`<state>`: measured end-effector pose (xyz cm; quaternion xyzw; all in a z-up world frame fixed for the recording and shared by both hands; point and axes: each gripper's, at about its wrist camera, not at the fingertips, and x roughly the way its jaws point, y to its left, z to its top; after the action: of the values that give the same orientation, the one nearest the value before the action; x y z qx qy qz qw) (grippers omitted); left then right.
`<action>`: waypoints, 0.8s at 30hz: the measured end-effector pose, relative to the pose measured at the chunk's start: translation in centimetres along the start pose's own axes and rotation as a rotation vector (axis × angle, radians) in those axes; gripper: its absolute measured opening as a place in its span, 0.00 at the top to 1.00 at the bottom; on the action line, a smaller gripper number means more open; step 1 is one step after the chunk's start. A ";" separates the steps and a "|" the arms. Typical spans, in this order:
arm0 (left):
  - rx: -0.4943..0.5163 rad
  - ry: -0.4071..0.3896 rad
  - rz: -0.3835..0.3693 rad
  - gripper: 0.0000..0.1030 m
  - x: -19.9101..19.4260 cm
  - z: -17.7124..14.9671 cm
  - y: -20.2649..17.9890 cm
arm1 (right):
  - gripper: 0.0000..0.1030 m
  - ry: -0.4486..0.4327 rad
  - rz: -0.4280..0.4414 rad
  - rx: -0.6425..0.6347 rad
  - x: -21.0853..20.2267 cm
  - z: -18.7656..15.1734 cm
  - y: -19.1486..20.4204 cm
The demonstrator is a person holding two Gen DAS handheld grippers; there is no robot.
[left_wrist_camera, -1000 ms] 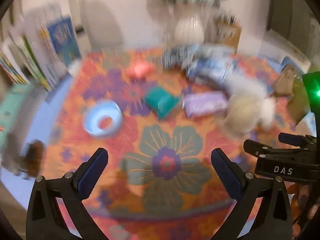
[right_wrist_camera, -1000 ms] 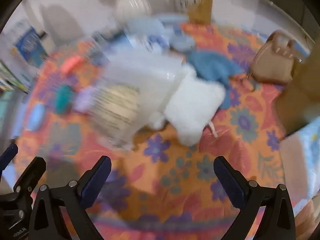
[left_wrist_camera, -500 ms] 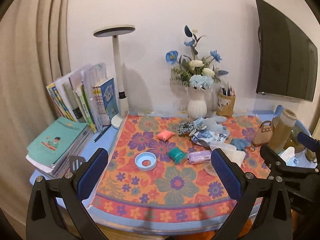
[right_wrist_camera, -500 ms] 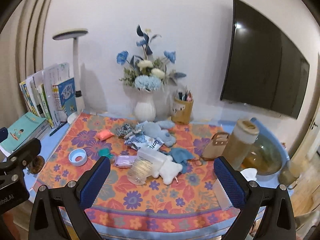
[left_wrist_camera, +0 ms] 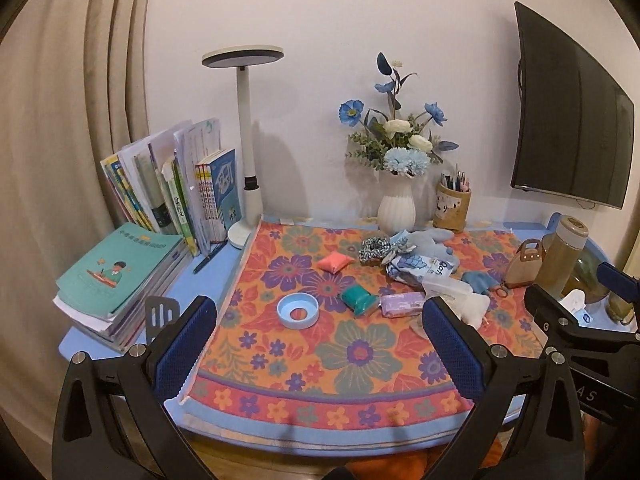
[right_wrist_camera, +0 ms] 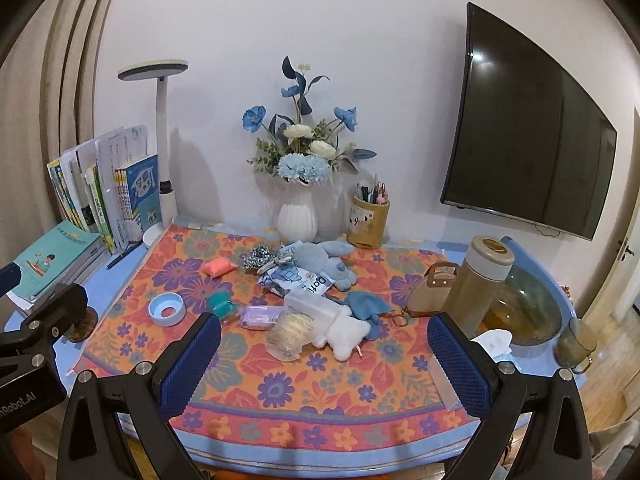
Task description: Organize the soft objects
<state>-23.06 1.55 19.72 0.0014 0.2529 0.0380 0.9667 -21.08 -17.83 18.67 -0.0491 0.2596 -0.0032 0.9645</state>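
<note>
Soft things lie scattered on the floral tablecloth (right_wrist_camera: 280, 392): a pink pad (left_wrist_camera: 335, 261), a teal pad (left_wrist_camera: 359, 299), a lilac tissue pack (left_wrist_camera: 401, 303), a striped scrunchie (left_wrist_camera: 374, 247), a grey-blue plush (right_wrist_camera: 326, 262), a blue cloth (right_wrist_camera: 366, 304) and a white plush (right_wrist_camera: 347, 334). A clear box (right_wrist_camera: 308, 306) lies tipped over by the white plush. My left gripper (left_wrist_camera: 320, 354) and my right gripper (right_wrist_camera: 324, 364) both hang open in front of the table's near edge, holding nothing and well short of the objects.
A blue ring dish (left_wrist_camera: 298, 311), stacked and upright books (left_wrist_camera: 120, 272), a desk lamp (left_wrist_camera: 248, 184), a flower vase (right_wrist_camera: 298, 216), a pen cup (right_wrist_camera: 367, 220), a tan purse (right_wrist_camera: 434, 290), a bottle (right_wrist_camera: 480, 280), a glass bowl (right_wrist_camera: 528, 308) and a wall screen (right_wrist_camera: 532, 140) surround the cloth.
Both grippers have pulled far back and up from close over the cloth, and the whole table now shows. The jaws stayed open and the objects lie as before.
</note>
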 end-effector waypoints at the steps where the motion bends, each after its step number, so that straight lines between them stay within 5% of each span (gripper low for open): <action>1: 0.000 0.004 -0.003 0.01 0.3 0.0 0.0 | 0.00 0.008 0.000 0.002 0.3 0.0 0.0; 6: -0.006 0.008 0.011 0.01 1.7 0.5 0.5 | 0.00 0.046 -0.003 0.014 2.2 -0.1 -0.7; 15: -0.127 0.009 0.099 0.01 4.6 2.8 7.6 | 0.00 0.015 -0.001 0.068 4.6 1.3 -3.9; 24: -0.061 0.160 -0.024 0.01 12.6 1.1 3.9 | 0.00 0.159 0.038 0.057 11.2 0.1 -4.2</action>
<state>-11.86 6.37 14.58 -0.0341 0.3281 0.0341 0.9434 -11.24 -22.36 13.56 -0.0163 0.3362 0.0039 0.9416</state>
